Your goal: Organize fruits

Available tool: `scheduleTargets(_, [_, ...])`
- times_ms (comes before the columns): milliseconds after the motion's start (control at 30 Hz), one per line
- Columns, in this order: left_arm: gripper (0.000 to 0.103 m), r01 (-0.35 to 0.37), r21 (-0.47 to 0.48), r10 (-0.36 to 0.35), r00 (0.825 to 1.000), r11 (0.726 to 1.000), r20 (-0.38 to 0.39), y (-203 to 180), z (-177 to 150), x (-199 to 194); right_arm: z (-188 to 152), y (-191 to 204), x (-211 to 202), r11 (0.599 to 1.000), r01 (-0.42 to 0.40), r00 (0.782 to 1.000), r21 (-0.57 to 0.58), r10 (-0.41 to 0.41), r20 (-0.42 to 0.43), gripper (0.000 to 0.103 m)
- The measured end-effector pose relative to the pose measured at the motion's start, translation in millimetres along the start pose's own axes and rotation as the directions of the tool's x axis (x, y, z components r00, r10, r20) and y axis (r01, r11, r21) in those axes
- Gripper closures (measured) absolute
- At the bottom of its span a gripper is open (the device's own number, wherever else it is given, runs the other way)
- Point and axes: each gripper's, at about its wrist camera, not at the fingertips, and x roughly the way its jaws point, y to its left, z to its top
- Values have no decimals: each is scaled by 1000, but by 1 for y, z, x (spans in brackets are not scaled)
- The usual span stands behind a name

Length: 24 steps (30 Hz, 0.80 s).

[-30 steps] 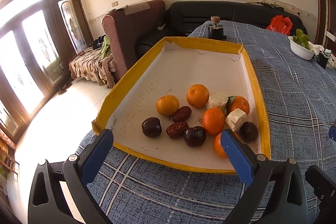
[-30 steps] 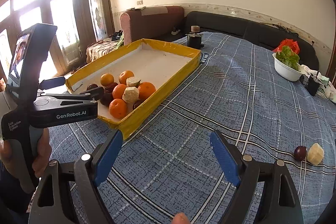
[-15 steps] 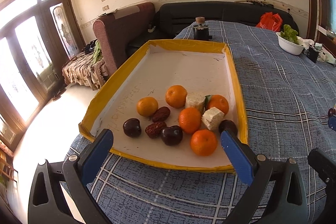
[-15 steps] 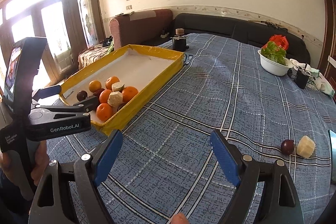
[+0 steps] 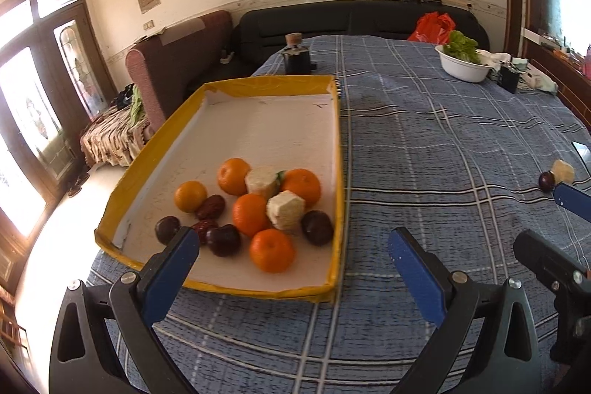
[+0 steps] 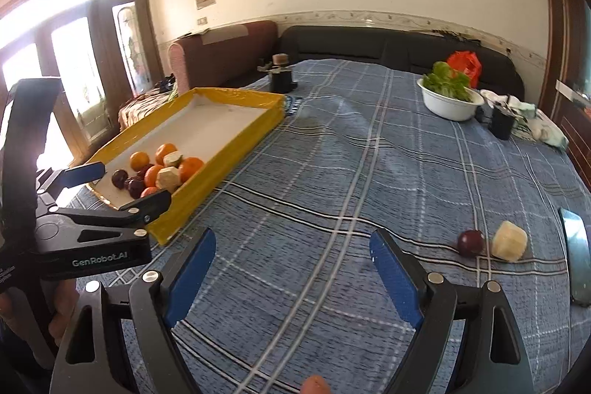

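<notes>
I am holding both pairs of tongs apart and empty above a surface covered in blue plaid cloth (image 6: 332,143). The left tongs (image 5: 291,257) are hovering at the near edge of a shallow yellow-rimmed cardboard tray with a white floor (image 5: 258,120), where round oranges (image 5: 271,250), dark plums and pale peeled chunks are sitting clustered together. The right tongs (image 6: 291,264) are pointing across bare cloth. Two pieces are lying outside the tray, well apart from it on the right: a small dark red round plum (image 6: 470,242) and, just beside it, a pale yellow faceted peeled fruit chunk (image 6: 509,240). I am judging the plum to be light, smooth and prone to rolling, so I would be closing across its widest middle, gently. The chunk looks moist and soft; its flat facets should be offering steadier purchase.
</notes>
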Motion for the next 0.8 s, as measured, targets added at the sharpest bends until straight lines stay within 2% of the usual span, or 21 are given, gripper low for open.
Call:
scheduleTargets(133, [1,-3,-4,3,1000,1000,-3,-2,0,1,0,-11,-2,999,9,1000,31,-9,2,14])
scheduleTargets(333, [1,-25,-12,25,1000,1000,-4,3,0,2,2,-5,-4,1000,-7,1000,12,7,10,14])
scheduleTargets(700, [1,-10,13,10,1000,1000,-3,-7,0,0,0,-17,-9,999,28,1000,29,-28,13,14])
scheduleTargets(800, [1,13,28,-13,1000,1000,-9,-14,3,1,-3,-24,-13,998,48,999,37,-49,15,13])
